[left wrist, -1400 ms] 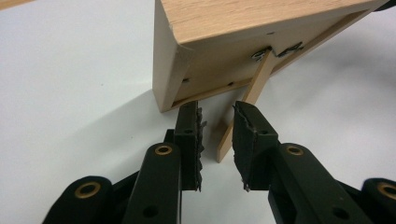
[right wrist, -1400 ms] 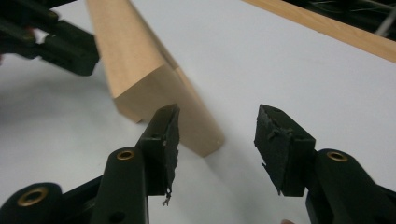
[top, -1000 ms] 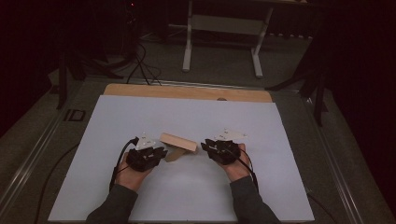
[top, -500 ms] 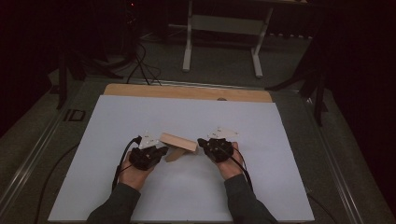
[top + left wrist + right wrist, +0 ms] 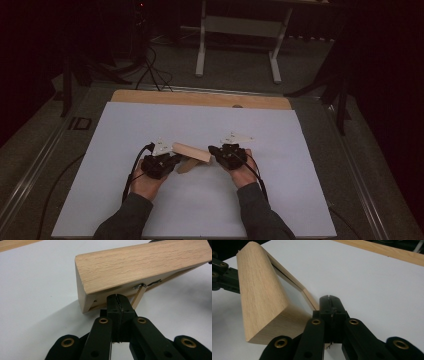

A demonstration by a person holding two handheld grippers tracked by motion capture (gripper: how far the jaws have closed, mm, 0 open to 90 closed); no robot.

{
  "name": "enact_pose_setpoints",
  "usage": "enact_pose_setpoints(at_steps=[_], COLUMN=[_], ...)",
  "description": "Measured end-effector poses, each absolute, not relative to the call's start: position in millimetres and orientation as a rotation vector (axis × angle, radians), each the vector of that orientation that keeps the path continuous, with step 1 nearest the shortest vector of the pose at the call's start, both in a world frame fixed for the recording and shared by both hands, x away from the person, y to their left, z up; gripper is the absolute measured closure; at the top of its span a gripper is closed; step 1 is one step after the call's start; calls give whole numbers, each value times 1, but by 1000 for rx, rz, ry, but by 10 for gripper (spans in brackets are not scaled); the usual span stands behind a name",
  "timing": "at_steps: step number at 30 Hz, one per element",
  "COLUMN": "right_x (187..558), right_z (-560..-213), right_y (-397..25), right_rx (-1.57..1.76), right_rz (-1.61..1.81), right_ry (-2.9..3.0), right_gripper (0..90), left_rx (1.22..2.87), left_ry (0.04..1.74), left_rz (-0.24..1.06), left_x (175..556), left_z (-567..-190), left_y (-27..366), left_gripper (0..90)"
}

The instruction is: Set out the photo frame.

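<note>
Both the left gripper [image 5: 172, 159] and right gripper [image 5: 214, 150] are clamped shut on the wooden block's [image 5: 192, 152] thin flap. The block is raised off the desk [image 5: 280, 190]. Setting it down remains.

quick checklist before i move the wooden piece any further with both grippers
1. Left gripper jaws closed: ok, they meet under the wooden piece; what they pinch is hidden, cannot tell.
2. Right gripper jaws closed: ok, pressed together beside the piece's lower edge; whether they clamp a part of it, cannot tell.
3. Piece between both grippers: ok, the high view shows it spanning from one gripper to the other.
4. Piece level: not ok, it sits tilted, one long edge raised.
5. White table surface around the piece free of other things: ok.
</note>
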State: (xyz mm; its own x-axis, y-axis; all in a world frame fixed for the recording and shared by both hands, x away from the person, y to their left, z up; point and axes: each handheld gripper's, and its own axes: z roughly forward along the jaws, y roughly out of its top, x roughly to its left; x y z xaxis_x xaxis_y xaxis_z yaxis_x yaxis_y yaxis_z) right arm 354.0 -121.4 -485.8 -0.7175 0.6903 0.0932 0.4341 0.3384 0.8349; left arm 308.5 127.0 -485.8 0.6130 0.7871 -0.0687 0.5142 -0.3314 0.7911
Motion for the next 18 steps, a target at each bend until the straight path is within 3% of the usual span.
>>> enact_pose_setpoints(at_steps=[18], right_x=[348], right_z=[-484], right_y=[-121], right_rx=[963], right_rz=[1298], right_ry=[2353], right_gripper=[898], left_rx=[2025], left_ry=[984], left_rz=[397], left_x=[308], left_z=[-481], left_y=[112], left_gripper=[894])
